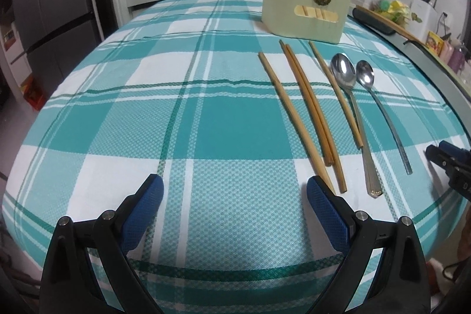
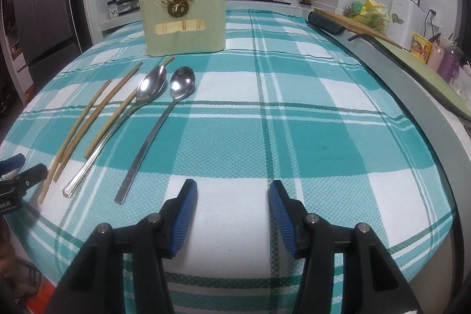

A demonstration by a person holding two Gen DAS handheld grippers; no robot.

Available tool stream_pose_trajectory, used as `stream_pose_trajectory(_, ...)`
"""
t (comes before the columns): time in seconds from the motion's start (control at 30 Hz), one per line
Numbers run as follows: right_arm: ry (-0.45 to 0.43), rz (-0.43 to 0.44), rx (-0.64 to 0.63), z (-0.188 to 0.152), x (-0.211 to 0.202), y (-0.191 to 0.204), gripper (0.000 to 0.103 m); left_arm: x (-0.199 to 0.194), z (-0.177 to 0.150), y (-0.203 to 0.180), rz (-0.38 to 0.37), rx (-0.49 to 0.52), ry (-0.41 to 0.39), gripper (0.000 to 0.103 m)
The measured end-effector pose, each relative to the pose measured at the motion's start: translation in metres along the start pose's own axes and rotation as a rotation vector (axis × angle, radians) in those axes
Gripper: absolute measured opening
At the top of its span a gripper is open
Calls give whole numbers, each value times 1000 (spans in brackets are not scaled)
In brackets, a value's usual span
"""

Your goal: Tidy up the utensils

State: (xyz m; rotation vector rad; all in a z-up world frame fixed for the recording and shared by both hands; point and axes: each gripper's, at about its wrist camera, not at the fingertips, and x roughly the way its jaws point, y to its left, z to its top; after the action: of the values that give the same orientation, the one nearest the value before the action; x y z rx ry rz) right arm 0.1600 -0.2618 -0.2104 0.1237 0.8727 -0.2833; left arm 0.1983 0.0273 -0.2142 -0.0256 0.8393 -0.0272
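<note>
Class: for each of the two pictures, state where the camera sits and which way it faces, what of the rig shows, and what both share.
Left wrist: on the left gripper, looking forward and down over the teal-and-white checked tablecloth; its blue-padded fingers show, open.
Right wrist: on the right gripper, facing likewise; open fingers show.
Shared: cream wooden utensil holder, four bamboo chopsticks, two steel spoons, each other's gripper at the edge.

Teal-and-white plaid tablecloth (image 1: 188, 119), tan chopsticks (image 1: 306, 108), silver spoons (image 1: 344, 75), cream holder (image 1: 306, 11).
</note>
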Motion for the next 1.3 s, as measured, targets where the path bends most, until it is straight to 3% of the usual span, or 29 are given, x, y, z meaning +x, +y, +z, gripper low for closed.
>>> stream_pose_trajectory(1.3, -36, -21, -1, -7, 2, 4, 53, 1, -5, -3, 6, 29, -26, 102)
